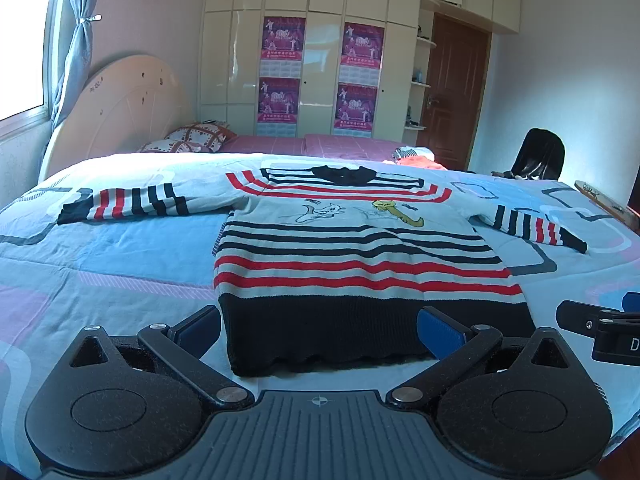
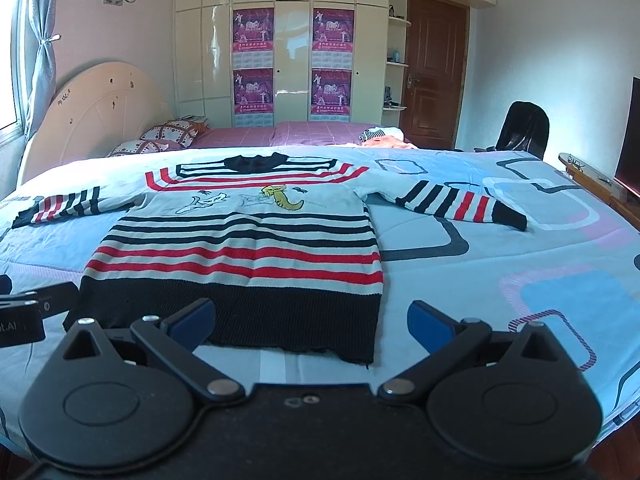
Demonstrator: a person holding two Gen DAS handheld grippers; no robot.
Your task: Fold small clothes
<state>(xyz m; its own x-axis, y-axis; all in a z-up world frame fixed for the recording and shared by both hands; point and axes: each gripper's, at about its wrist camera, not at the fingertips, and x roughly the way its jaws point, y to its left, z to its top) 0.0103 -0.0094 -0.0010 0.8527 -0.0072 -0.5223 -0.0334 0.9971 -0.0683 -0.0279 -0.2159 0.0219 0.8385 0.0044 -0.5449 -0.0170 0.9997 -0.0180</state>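
Note:
A small striped sweater (image 1: 352, 256) lies flat, face up, on the bed, sleeves spread to both sides, black hem nearest me. It also shows in the right wrist view (image 2: 240, 248). My left gripper (image 1: 320, 332) is open, just above the hem's left part, fingers on either side of it. My right gripper (image 2: 312, 322) is open and empty over the hem's right corner. The right gripper also shows at the right edge of the left wrist view (image 1: 600, 324). The left gripper shows at the left edge of the right wrist view (image 2: 28, 312).
The bed is covered by a light blue patterned sheet (image 1: 120, 248). Pillows (image 1: 192, 140) and a headboard (image 1: 120, 112) lie far left. Other clothes (image 1: 416, 156) sit at the far side. A black chair (image 1: 540, 156) and wooden furniture (image 2: 592, 180) stand at the right.

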